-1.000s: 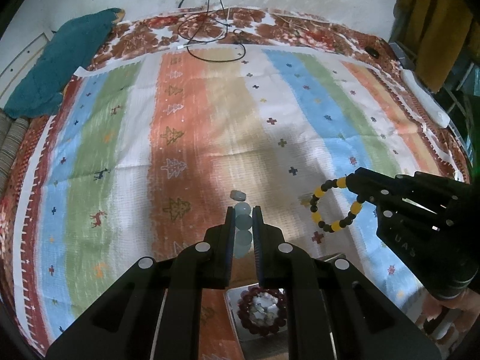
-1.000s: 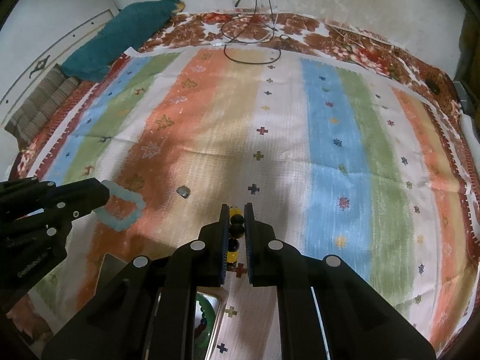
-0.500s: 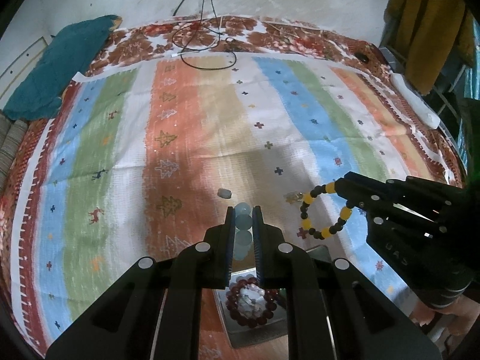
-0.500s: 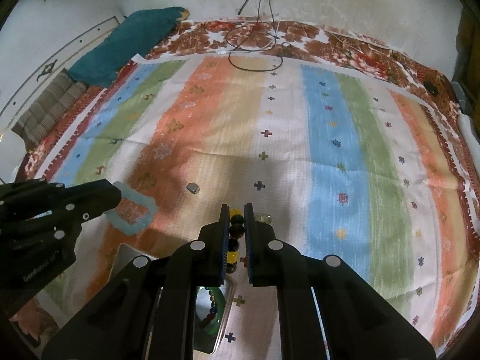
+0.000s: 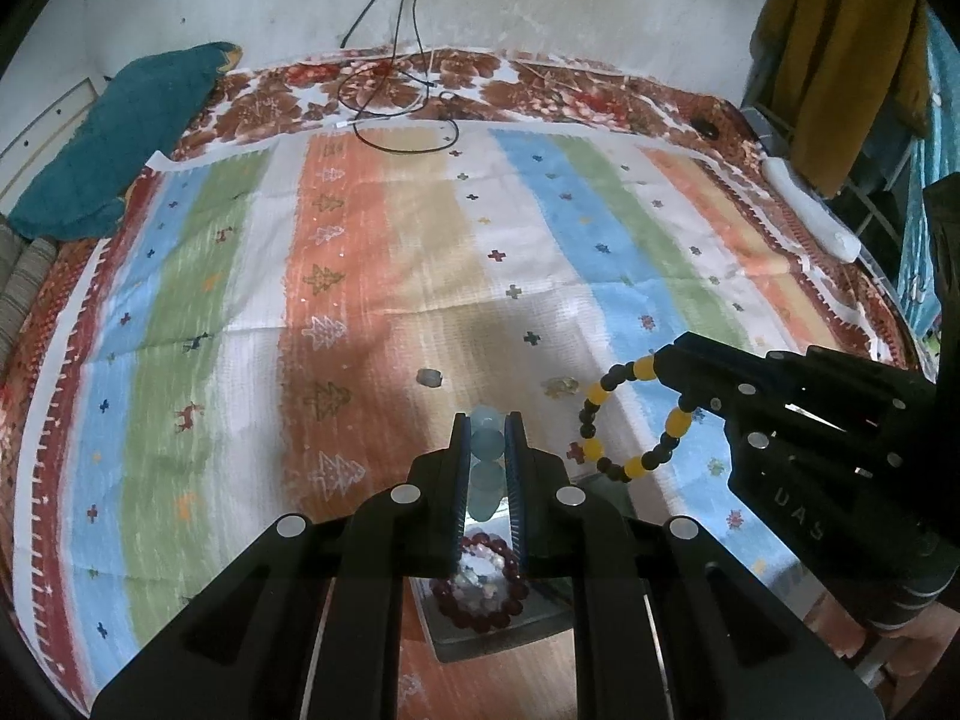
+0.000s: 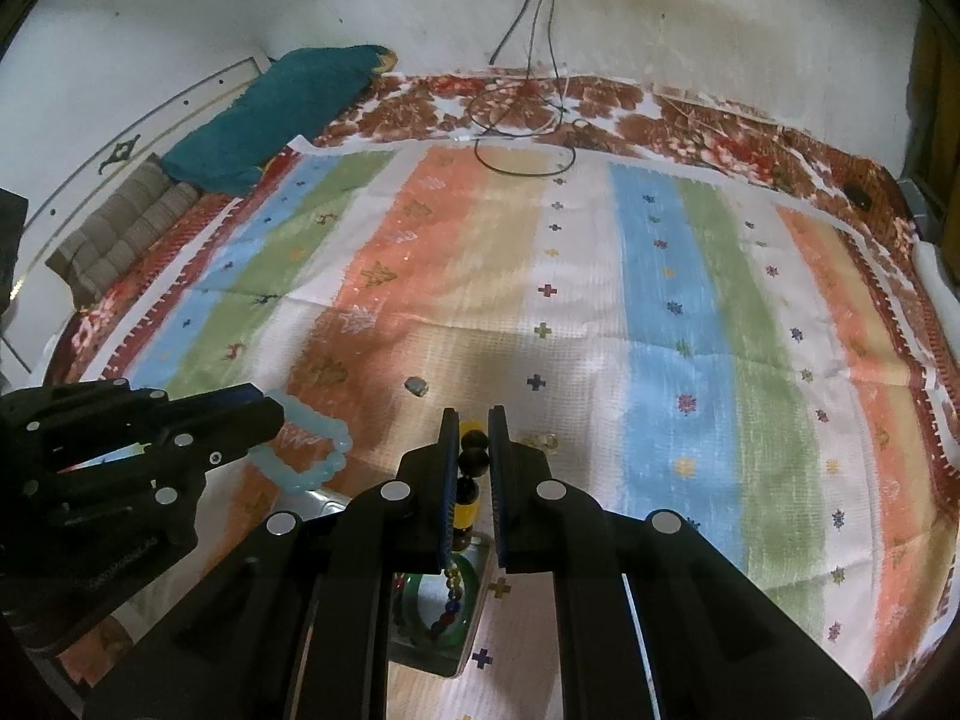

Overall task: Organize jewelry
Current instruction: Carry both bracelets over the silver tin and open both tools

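My left gripper [image 5: 486, 420] is shut on a pale blue bead bracelet [image 5: 487, 450], which hangs as a loop in the right wrist view [image 6: 312, 450]. My right gripper [image 6: 474, 420] is shut on a black-and-yellow bead bracelet [image 6: 471, 462], seen as a loop in the left wrist view [image 5: 630, 420]. Both are held above a metal tray [image 5: 480, 636] that holds a dark red bead bracelet [image 5: 480, 582]. Under the right gripper the tray [image 6: 444, 654] holds a green bangle [image 6: 420, 612] and a multicoloured bead string [image 6: 450, 594].
A small grey stone [image 5: 429, 377] and a small clear trinket [image 5: 561, 385] lie on the striped cloth [image 5: 360, 276] beyond the tray. A black cable [image 5: 396, 114] and a teal cushion [image 5: 114, 138] lie at the far edge.
Both grippers have drawn back towards me with their bracelets, so more of the tray and its contents shows under them.
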Motion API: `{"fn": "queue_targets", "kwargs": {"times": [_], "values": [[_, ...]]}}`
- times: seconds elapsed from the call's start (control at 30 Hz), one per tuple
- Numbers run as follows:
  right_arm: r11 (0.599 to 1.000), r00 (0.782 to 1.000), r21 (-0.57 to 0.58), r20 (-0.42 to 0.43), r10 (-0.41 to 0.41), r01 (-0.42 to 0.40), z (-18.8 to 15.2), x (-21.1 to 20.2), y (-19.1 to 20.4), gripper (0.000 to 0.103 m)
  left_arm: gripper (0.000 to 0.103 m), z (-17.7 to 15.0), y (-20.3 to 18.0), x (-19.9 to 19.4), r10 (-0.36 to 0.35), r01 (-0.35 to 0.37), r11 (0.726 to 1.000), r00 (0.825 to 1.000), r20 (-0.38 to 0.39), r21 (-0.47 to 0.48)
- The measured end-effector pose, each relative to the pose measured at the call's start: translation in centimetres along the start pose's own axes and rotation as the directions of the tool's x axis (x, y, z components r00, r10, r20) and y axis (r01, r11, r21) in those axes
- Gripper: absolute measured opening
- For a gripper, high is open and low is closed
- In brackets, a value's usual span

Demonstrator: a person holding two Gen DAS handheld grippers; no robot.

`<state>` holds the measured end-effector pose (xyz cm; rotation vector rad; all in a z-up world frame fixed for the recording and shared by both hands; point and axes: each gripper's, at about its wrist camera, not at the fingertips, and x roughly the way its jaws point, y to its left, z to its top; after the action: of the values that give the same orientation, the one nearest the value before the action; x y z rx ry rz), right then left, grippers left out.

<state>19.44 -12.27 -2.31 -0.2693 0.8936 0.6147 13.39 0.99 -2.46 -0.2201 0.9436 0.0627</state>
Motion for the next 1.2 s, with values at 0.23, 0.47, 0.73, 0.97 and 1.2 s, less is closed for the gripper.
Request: {"fn": "queue_targets", "kwargs": {"times": [0.23,0.47,0.73,0.97,1.2], "values": [[1.0,1.0,-0.004,0.019,0.009,-0.009,-0.5,-1.1,0.4,0.011,0.011,-0.9,-0.2,-1.3,-0.018,0.018,1.0,1.0,0.021,-0.004],[1.0,0.999,-0.015,0.04,0.014,-0.013,-1.5,-2.5,0.7,0.011,0.011,-2.0,-0.4,-2.3,-0.034,0.034,0.999,0.999,0.033,-0.001],[0.999,0.999,-0.033,0.043,0.026,-0.024,-3.1,-3.7,1.5,0.011,0.011,-3.0,-0.7,-3.1,-0.041,0.04,0.999,0.998,0.042,0.007],[0.999,0.998,-0.034,0.046,0.039,-0.038,-4.5,-4.5,2.1,0.011,0.011,-4.3,-0.6,-4.3,-0.052,0.052,0.999,0.997,0.058,0.007],[0.998,0.998,-0.046,0.045,0.047,-0.045,-4.9,-4.7,2.5,0.011,0.011,-4.7,-1.1,-4.2,-0.042,0.04,0.999,0.998,0.054,0.029]]}}
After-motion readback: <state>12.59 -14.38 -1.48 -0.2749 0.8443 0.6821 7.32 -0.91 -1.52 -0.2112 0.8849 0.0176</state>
